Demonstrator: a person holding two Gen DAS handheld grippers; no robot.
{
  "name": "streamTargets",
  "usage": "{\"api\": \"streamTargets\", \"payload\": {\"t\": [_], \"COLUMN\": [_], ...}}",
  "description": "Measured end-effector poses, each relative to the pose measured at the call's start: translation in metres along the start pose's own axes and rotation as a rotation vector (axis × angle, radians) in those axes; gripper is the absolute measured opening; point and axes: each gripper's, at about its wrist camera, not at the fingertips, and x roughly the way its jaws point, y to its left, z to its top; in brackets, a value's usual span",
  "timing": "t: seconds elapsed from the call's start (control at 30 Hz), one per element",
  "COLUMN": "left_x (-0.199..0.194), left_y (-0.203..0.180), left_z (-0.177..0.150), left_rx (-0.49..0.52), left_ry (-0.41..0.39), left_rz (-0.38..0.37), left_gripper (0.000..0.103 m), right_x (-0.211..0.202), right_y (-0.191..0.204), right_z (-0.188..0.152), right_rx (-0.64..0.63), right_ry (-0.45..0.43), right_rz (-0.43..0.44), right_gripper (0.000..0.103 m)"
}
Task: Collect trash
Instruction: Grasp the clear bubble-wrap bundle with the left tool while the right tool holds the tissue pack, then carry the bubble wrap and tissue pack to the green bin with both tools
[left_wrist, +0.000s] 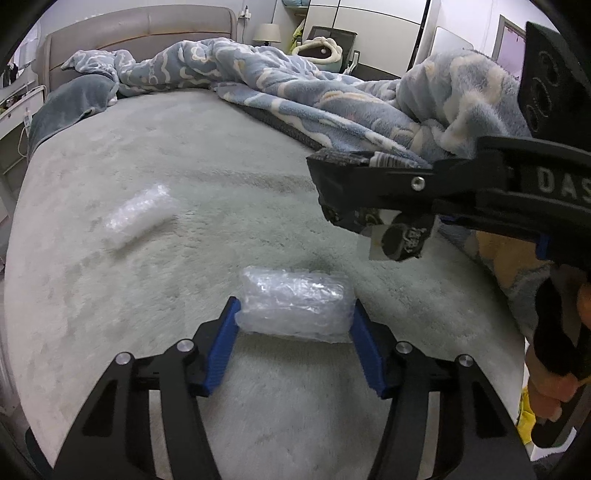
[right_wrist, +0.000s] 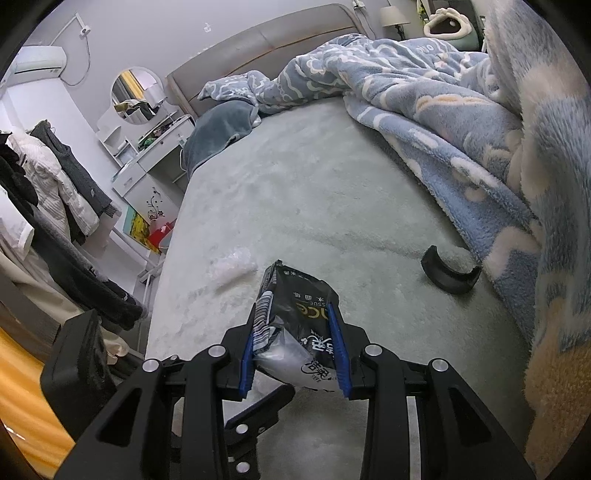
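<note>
Looking along the left claw (left_wrist: 295, 328), its blue pads (left_wrist: 221, 343) sit against both ends of a clear bubble-wrap bundle (left_wrist: 295, 302) that lies on the pale green bed cover (left_wrist: 184, 166), so the claw is closed on that bundle. A second bubble-wrap roll (left_wrist: 138, 214) lies apart, farther up the cover to the left. At the right edge of this view the right claw (left_wrist: 373, 206) hangs above the bed, pinching a black printed tissue packet (left_wrist: 406, 240), with part of a hand (left_wrist: 554, 373) on its handle. A blue cloud-patterned blanket (left_wrist: 295, 92) is bunched along the far side.

From the right wrist, the right claw (right_wrist: 295, 354) is narrow and clamped on the black tissue packet (right_wrist: 295, 317), which stands up between the blue pads (right_wrist: 340, 350). Beyond it the bubble-wrap roll (right_wrist: 232, 267) rests on the bed cover (right_wrist: 314, 184). A curved black plastic piece (right_wrist: 448, 275) lies near the edge of the blanket (right_wrist: 443, 110). Part of the left claw's black frame (right_wrist: 255, 413) shows below.
</note>
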Motion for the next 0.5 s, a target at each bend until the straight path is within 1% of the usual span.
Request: {"api": "streamTargets", "payload": {"t": [0.13,0.27,0.33,0.5], "left_x": [-0.013,-0.030,-0.036,-0.053], "left_y": [0.003,0.019,0.028,0.058], "left_z": [-0.003,-0.007,-0.009,-0.015], "left_rx": [0.006,-0.031,-0.047,-0.118], "left_ry": [0.002,0.009,0.020,0.036], "left_rz": [-0.002,-0.012,-0.003,0.047], "left_gripper": [0.061,0.061,0.061,0.061], "right_x": [0.003,0.012,0.018,0.033], "right_y": [0.007,0.017,0.021,0.041], "right_z": [-0.001,-0.006,-0.008,-0.013], "right_rx": [-0.018,-0.048,-0.055,-0.069], "right_ry": [0.015,0.048,0.070,0.140], "right_rz": [-0.005,-0.011,-0.009,0.048], "right_gripper": [0.035,0.035,0.035,0.035]}}
